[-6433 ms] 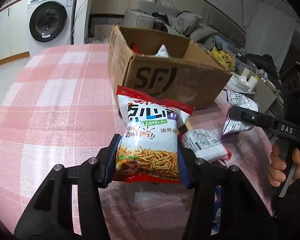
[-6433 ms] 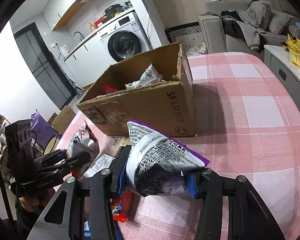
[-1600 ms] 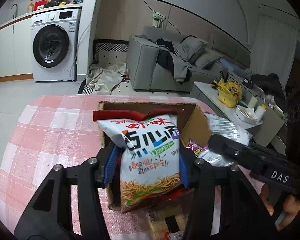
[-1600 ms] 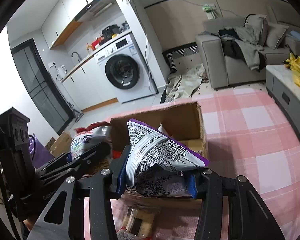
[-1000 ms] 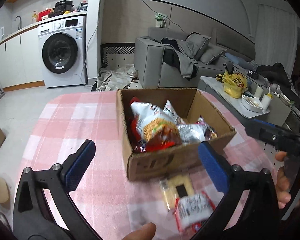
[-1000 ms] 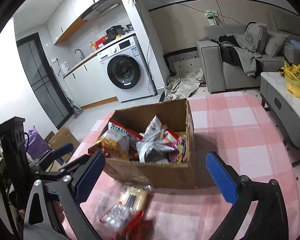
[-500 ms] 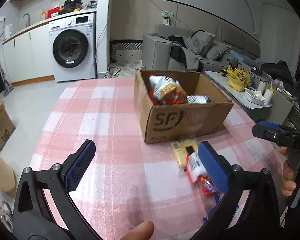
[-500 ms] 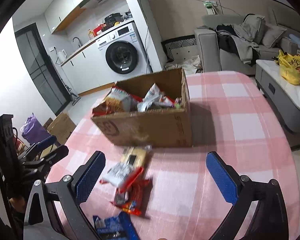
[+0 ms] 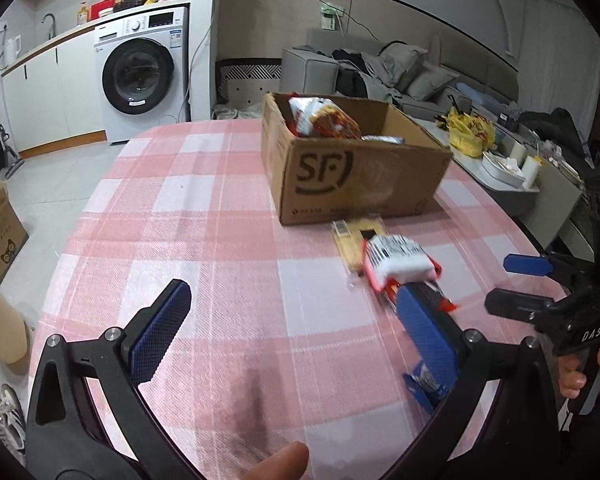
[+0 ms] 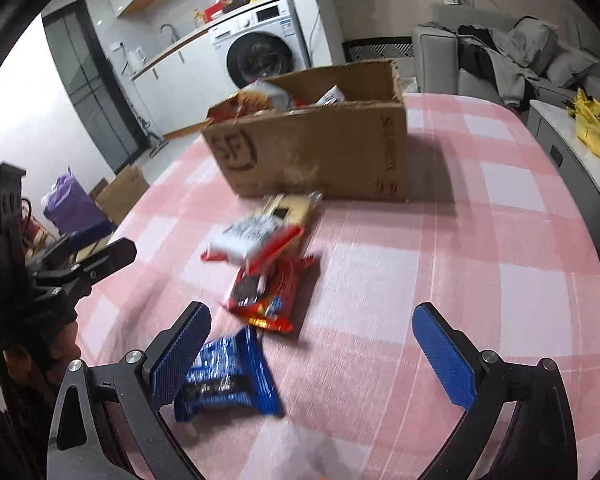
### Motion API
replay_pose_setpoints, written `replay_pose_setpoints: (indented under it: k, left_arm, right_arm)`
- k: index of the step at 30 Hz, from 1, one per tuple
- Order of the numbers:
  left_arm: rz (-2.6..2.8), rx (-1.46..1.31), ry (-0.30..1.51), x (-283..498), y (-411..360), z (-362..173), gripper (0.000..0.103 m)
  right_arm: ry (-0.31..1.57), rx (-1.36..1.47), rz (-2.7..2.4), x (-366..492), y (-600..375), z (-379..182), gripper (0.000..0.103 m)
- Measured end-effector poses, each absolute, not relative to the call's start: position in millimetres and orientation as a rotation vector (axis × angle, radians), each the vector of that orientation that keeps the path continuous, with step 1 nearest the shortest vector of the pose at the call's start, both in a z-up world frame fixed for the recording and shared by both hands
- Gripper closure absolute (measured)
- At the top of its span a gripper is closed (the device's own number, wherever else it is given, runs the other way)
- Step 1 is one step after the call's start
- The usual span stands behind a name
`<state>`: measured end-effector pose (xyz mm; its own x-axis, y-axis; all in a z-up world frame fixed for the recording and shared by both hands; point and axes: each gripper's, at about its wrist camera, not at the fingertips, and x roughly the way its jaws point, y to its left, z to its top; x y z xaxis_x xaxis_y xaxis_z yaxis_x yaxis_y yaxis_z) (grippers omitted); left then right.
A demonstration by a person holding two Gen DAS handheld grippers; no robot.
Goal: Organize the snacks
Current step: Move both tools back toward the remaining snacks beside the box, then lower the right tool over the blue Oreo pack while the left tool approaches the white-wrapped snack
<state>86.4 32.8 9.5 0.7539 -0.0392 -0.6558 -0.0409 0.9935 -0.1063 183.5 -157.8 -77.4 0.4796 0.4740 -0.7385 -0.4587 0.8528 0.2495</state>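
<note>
Both bags dropped into SF cardboard box [image 9: 352, 168] at 12 o'clock; left tool [image 9: 292, 320], right tool [image 10: 320, 352] spread empty; four packets [image 10: 256, 236] left on table [image 9: 204, 240].

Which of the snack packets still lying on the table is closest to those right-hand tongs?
The blue packet. It lies beside the right tongs' left pad, while the red packet, white-and-red packet and yellow packet lie farther away, towards the cardboard box.
</note>
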Motion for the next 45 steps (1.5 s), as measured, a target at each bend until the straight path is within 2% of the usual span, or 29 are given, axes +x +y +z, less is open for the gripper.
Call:
replay_pose_setpoints:
  k: [28,45]
  left_arm:
    - [0.019,-0.104,0.792,78,29,-21,0.001]
    - [0.009,-0.1,0.806,81,28,-29,0.001]
  right_arm:
    - [1.02,-0.157,0.742,157,-98,-118,0.0]
    - [1.054,-0.174,0.691,176,-141,-119,0.0]
